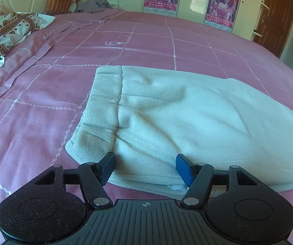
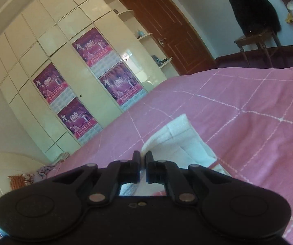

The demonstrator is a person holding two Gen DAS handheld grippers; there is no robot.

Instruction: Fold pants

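Item: pale cream, coarse-knit cotton pants (image 1: 187,118), lying on a pink bedspread with a white stitched grid (image 1: 34,112).

Location: we find the pants on the near part of the bed. The left wrist view shows them running from the middle of the picture off its right edge.

Orientation: the broad ribbed waistband (image 1: 103,106) sits at the left end, its band crossing the garment from the far side to the near side. The long axis runs left to right in that view, waistband left, legs leading right and out of sight. In the right wrist view a hemmed end (image 2: 177,126) of the same cloth rises off the bedspread, tilted up toward the wardrobe.

Condition: we judge the pants already doubled lengthwise, leg over leg, since a single narrow panel shows with layered edges along its near side. The cross fold, hem toward waistband, looks begun and not finished; the waistband end lies flat with nothing yet laid over it.

Left gripper (image 1: 145,168): blue pads spread apart, straddling the near edge of the pants beside the waistband. The pads do not press the cloth, so nothing is pinched.

Right gripper (image 2: 143,168): fingers pressed together on a thin fold of the cream cloth, which rises between them toward the lifted hemmed end.

Remaining, in our judgement: carry the hemmed end across to the waistband, lay it flat, and smooth the stack.
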